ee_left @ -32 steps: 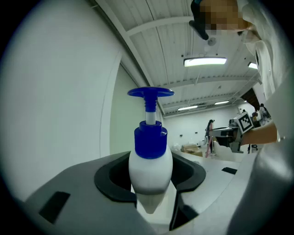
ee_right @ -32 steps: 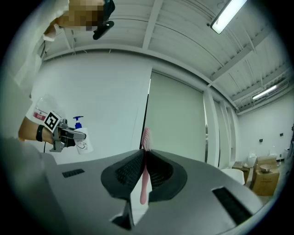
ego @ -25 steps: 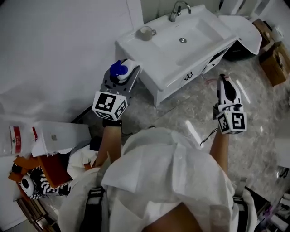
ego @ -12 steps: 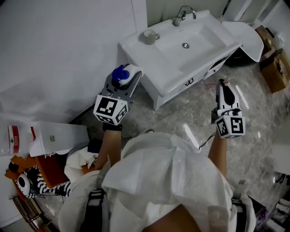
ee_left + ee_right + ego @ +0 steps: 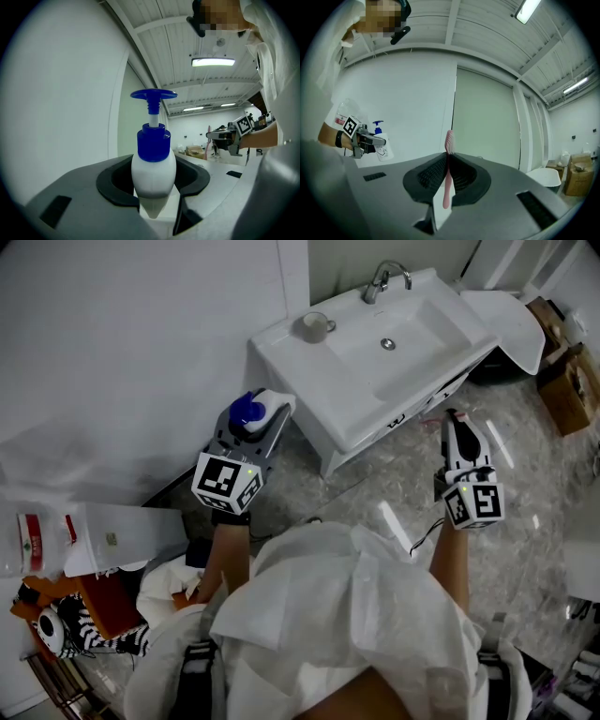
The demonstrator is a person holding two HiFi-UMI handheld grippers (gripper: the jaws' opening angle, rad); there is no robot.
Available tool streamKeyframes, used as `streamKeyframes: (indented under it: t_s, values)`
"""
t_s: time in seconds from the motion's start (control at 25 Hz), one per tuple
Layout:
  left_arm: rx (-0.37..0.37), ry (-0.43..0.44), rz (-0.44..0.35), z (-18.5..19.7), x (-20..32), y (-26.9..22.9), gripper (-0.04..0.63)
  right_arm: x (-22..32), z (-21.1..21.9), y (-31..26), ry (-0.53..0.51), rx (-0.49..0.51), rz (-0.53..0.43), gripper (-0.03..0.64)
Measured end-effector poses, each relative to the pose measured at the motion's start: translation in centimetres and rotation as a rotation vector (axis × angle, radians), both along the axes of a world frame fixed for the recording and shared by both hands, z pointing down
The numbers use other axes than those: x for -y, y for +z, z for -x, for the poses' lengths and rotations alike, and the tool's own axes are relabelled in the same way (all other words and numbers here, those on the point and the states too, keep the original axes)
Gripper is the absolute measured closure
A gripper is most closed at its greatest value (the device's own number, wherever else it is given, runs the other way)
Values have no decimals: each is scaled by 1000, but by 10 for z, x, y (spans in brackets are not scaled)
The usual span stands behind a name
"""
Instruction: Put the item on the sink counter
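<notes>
Left gripper (image 5: 263, 412) clamped on upright pump bottle (image 5: 153, 171). Right gripper (image 5: 457, 424) clamped on pink toothbrush (image 5: 448, 180). Sink counter (image 5: 281, 335) at 1 o'clock of left gripper, apart.

Hidden, clipped or unreadable — as I see it from my station

Pump bottle (image 5: 153, 161): the base sinks out of my sight between the jaws of the left gripper (image 5: 153, 185), and its label print, seen far off in the right gripper view, is too small to read. Toothbrush (image 5: 449, 143): the handle end is lost low between the jaws of the right gripper (image 5: 448, 161) — in the head view I cannot pick it out at all. Cup (image 5: 314, 326) on sink counter (image 5: 281, 341): contents too small to tell. Cardboard box (image 5: 570, 367): clipped by the right edge.
</notes>
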State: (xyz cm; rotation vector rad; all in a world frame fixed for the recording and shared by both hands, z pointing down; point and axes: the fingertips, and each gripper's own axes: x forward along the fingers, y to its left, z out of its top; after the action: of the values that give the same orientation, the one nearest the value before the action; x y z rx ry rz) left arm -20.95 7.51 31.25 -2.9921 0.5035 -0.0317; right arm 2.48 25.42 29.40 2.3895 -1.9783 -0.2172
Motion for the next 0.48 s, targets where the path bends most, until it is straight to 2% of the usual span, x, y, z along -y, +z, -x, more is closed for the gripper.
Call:
streamKeyframes:
  t_s: [0.32, 0.48]
  values:
    - [-13, 11, 6, 14, 12, -4, 387, 18, 14, 6, -10, 2, 24, 598]
    - [-8, 15, 15, 1, 21, 0, 387, 33, 2, 12, -26, 5, 41, 598]
